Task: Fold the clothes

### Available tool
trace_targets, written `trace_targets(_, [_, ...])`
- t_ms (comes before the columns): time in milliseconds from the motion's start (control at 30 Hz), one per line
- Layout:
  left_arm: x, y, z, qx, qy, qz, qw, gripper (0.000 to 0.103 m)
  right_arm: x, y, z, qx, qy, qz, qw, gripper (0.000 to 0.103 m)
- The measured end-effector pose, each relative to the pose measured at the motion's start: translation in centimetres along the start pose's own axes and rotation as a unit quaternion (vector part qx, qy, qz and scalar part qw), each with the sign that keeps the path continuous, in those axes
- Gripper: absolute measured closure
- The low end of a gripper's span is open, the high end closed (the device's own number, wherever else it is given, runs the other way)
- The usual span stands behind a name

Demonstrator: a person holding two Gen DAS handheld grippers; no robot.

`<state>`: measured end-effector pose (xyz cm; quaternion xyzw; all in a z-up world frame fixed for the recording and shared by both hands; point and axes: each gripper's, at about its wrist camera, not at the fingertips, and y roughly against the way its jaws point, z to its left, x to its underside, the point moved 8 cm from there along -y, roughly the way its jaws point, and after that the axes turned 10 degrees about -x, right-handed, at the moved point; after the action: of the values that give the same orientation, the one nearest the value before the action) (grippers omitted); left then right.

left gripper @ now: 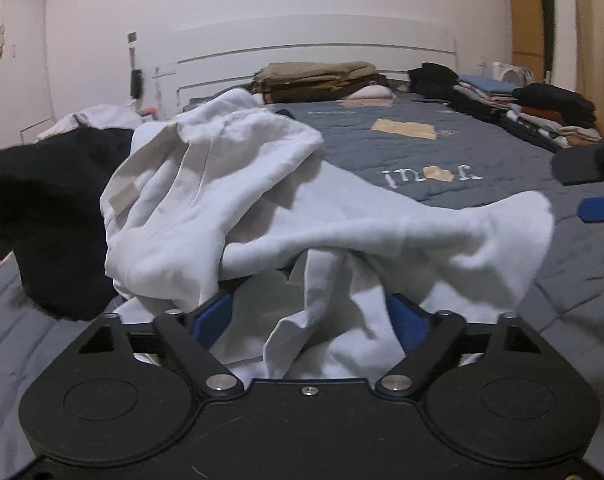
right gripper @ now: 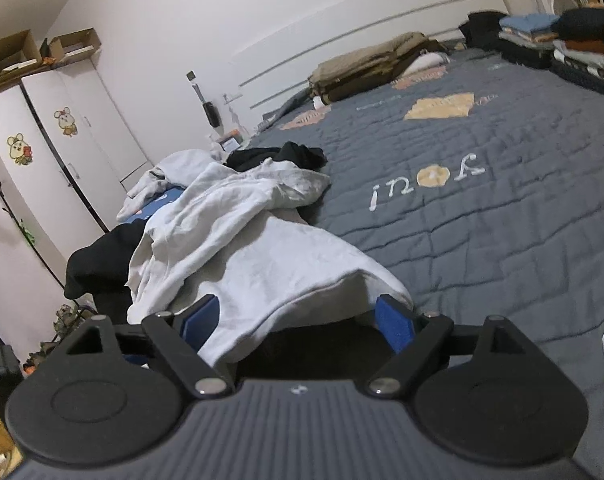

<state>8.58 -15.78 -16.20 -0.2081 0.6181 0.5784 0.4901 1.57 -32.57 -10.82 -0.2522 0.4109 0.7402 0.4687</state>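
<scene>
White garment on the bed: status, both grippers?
Left gripper, right gripper: open, draped by crumpled white cotton garment. Unfolded. Black garment alongside.

Dim, flat indoor light, soft shadows under the white garment (left gripper: 262, 200), slight motion blur throughout, strong fisheye bending and dark corners at edges.

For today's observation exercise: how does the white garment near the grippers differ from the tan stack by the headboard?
The white garment is crumpled and spread loosely; the tan stack is folded flat in neat layers. The white garment lies at the near side of the grey quilt, draped over both grippers' blue pads; the tan stack sits at the far end, untouched. Both rest on the same bed.
</scene>
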Motion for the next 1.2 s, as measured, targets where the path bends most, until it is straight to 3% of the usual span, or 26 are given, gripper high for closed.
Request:
trace_targets(33, [0.1,-0.2,-0.1,0.004,0.003,0.003,1.0,0.029,0.0,0.0,-0.1,0.0,-0.002,0.0,1.0,0.018])
trace_targets(100, [0.2,-0.4,-0.5,0.015,0.008,0.008,0.9998,0.045,0.0,0.1,-0.2,0.001,-0.005,-0.001,1.0,0.018])
trace_targets(167, [0.3,-0.4,-1.0,0.02,0.006,0.012,0.9997,0.051,0.0,0.1,-0.3,0.001,-0.008,-0.002,1.0,0.018])
trace_targets(367, [0.5,-0.6,-1.1,0.008,0.012,0.009,0.9999,0.082,-0.1,0.3,-0.5,0.002,-0.017,-0.005,1.0,0.017])
trace_targets(667, [0.9,0.9,-1.4,0.003,0.028,0.003,0.9996,0.09,-0.8,0.6,-0.3,-0.006,-0.026,-0.013,1.0,0.017])
trace_targets(833, [1.0,3.7,-1.3,-0.022,0.026,-0.047,0.9983,0.095,-1.5,1.1,0.2,-0.016,-0.028,-0.022,0.999,0.017])
trace_targets(1067, [1.2,6.6,0.2,-0.022,0.075,-0.046,0.9959,0.096,-2.3,1.6,0.8,-0.024,-0.027,-0.031,0.999,0.017])
trace_targets(1200, [1.7,10.3,0.9,-0.035,0.084,-0.075,0.993,0.096,-2.4,1.7,1.1,-0.029,-0.025,-0.03,0.999,0.017])
